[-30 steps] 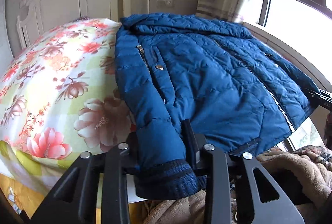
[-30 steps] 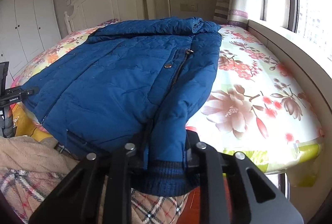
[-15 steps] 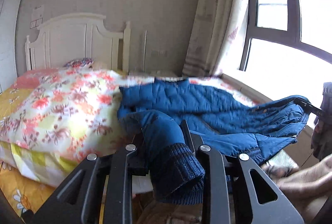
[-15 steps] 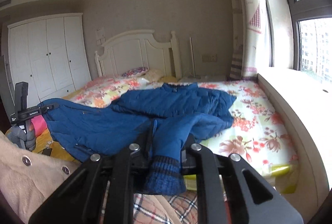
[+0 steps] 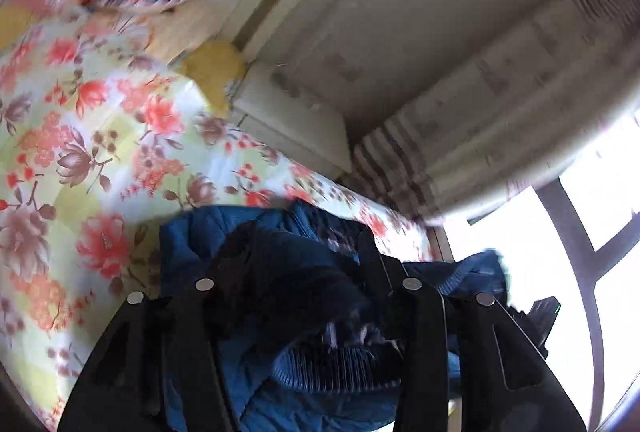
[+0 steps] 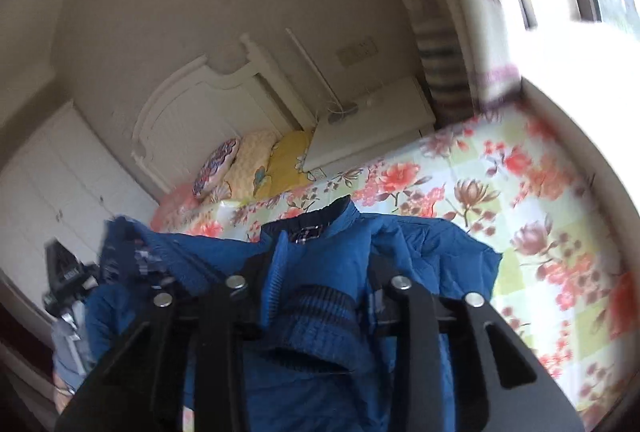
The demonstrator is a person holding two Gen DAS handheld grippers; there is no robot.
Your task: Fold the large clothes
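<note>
The blue quilted jacket [image 5: 192, 240] lies bunched on the floral bed, its dark collar [image 6: 320, 216] showing in the right wrist view. My left gripper [image 5: 300, 244] has a ribbed sleeve cuff [image 5: 336, 368] filling the gap between its fingers; its jaws are opening. My right gripper [image 6: 316, 260] has the other cuff [image 6: 316, 312] lying between its fingers; its jaws are opening and stand wider than the cuff. Each gripper shows at the edge of the other's view: the right gripper [image 5: 540, 316] and the left gripper [image 6: 64, 272]. Both views are blurred and tilted.
The floral bedcover [image 6: 520, 192] spreads beyond the jacket. Pillows [image 6: 220, 168] lean on the white headboard [image 6: 200, 112]. A white nightstand [image 6: 372, 128] stands beside the bed, with a curtain [image 5: 500, 104] and a bright window [image 5: 580, 232] on that side.
Both grippers swung up and forward over the bed with the cuffs, and rolled. The flat jacket has bunched up under them. The right jaws have widened.
</note>
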